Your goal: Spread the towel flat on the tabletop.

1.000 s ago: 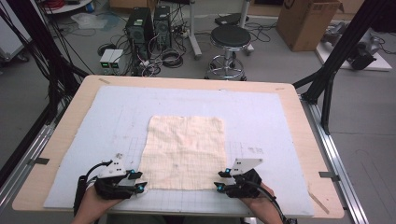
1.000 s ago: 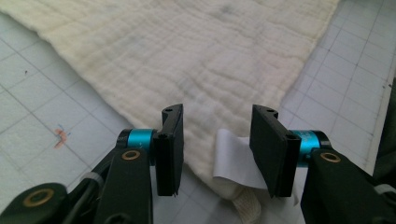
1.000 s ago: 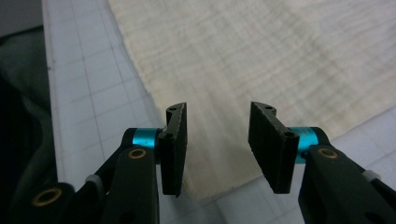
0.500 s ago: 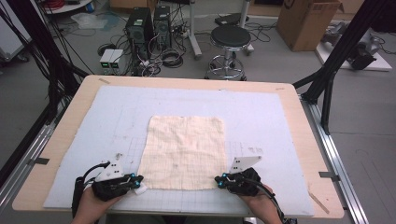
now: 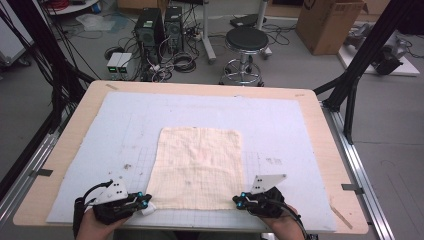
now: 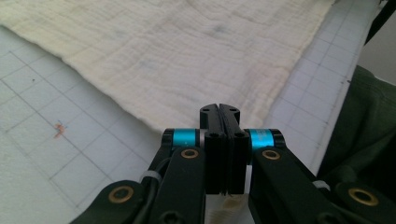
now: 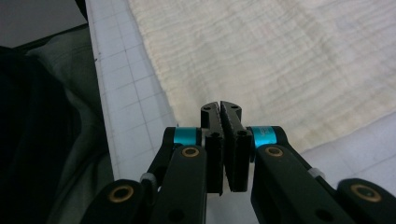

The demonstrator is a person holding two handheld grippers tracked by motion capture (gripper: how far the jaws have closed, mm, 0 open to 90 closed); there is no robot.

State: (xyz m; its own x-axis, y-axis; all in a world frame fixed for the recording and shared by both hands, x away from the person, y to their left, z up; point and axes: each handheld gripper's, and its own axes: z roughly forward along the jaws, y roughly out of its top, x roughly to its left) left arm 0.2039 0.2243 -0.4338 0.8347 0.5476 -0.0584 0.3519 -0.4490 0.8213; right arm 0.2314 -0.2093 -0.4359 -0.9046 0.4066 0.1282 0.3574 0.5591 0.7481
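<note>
With both the left tongs (image 5: 144,201) and right tongs (image 5: 239,200) clenched on the near corners of the cream gridded cloth (image 5: 198,165) stretching ahead of them, uneven lifting could tear a corner free.

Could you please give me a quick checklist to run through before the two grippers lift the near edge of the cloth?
1. Left gripper shut on the cloth's near left corner: ok; jaws closed, cloth shows beneath them.
2. Right gripper shut on the near right corner: jaws closed at the cloth edge, but whether cloth is caught between them: cannot tell.
3. Cloth spread flat, nothing lying on it: ok.
4. Both grippers level along the near edge: ok in the high view.
5. Mat beyond the cloth free for a fold: ok.
</note>
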